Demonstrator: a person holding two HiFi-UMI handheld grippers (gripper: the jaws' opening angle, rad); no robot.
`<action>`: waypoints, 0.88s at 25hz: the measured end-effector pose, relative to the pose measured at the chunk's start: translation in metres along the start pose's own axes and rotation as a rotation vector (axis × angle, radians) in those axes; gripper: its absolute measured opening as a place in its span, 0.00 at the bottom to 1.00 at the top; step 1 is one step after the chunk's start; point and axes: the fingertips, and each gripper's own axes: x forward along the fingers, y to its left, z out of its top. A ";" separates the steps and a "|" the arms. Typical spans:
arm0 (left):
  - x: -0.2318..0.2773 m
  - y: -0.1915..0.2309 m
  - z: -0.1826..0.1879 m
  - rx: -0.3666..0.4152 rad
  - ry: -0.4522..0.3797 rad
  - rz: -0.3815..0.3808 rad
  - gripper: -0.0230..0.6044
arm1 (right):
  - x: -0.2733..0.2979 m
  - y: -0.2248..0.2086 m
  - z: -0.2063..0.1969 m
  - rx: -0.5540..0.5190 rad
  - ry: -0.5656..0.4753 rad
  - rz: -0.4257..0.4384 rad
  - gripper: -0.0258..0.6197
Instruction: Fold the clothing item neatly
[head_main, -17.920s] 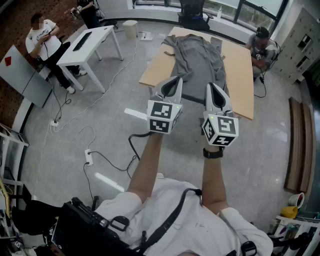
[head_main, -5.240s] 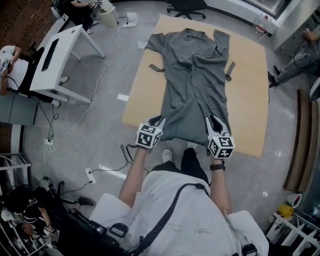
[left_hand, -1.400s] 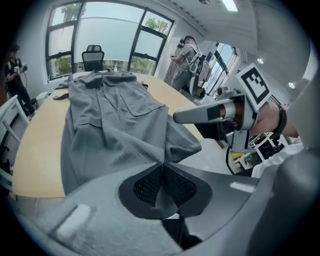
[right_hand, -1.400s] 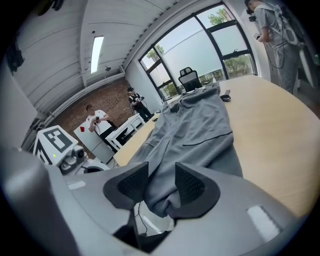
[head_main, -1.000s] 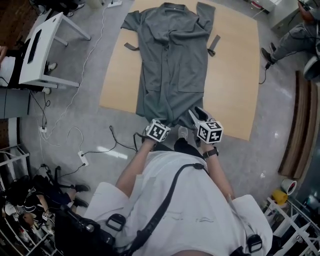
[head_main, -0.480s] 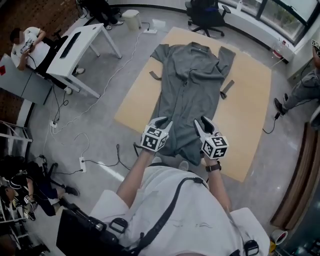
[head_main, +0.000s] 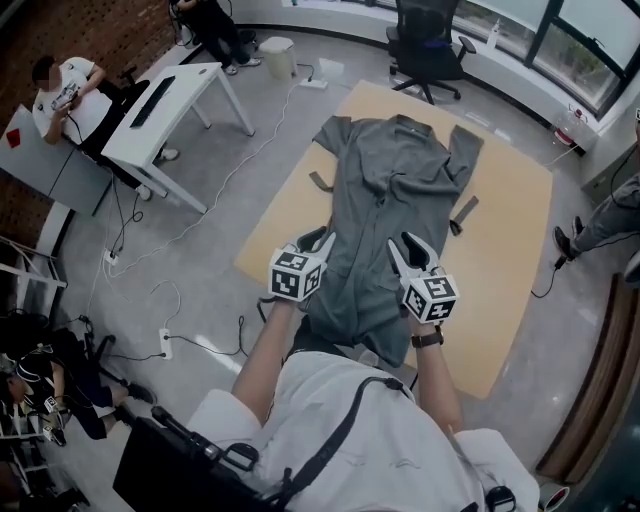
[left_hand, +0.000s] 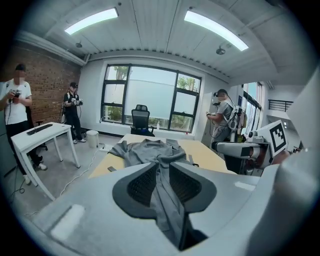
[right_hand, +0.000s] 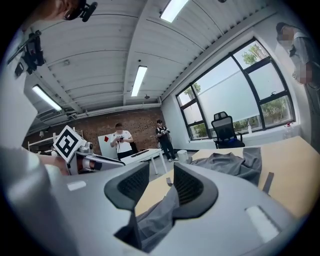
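Clamping on the near hem of the grey garment (left_hand: 150, 149), the ribbed fingers (left_hand: 141, 186) of the left gripper (left_hand: 161, 169) are pinching a fold of cloth that is running up between them and dropping away toward 6 o'clock. The fingers (right_hand: 189, 186) of the right gripper (right_hand: 161, 171) are gripping the same hem, with the cloth bunching low between them at 6 o'clock in the right gripper view.

In the head view the two grippers are sitting side by side, the left at 9 o'clock of the lifted edge and the right at 3 o'clock. Both are pointing toward 12 o'clock along the garment. The near end of the garment is being held up off the tan board (head_main: 505, 225), just in front of the person's torso. The rest is lying on the board, with the collar end at 12 o'clock and the sleeves spreading toward 10 and 2 o'clock. Two short grey straps (head_main: 320, 180) are lying on the board beside the garment, one at 9 o'clock and one at 3 o'clock.

Beyond the board, an office chair (head_main: 428, 40) is standing at 12 o'clock and a white table (head_main: 165, 105) at 10 o'clock. A seated person (head_main: 70, 85) is sitting just past the table, and cables (head_main: 190, 270) are trailing over the floor at 9 o'clock.
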 end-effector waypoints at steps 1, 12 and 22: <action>0.006 0.014 0.005 -0.008 -0.001 0.001 0.18 | 0.011 -0.002 0.003 -0.001 -0.002 -0.006 0.28; 0.102 0.167 0.048 -0.060 0.057 -0.061 0.18 | 0.180 -0.015 0.041 0.004 -0.020 -0.083 0.28; 0.183 0.282 0.054 -0.178 0.094 -0.055 0.18 | 0.289 -0.014 0.059 -0.062 -0.012 -0.091 0.28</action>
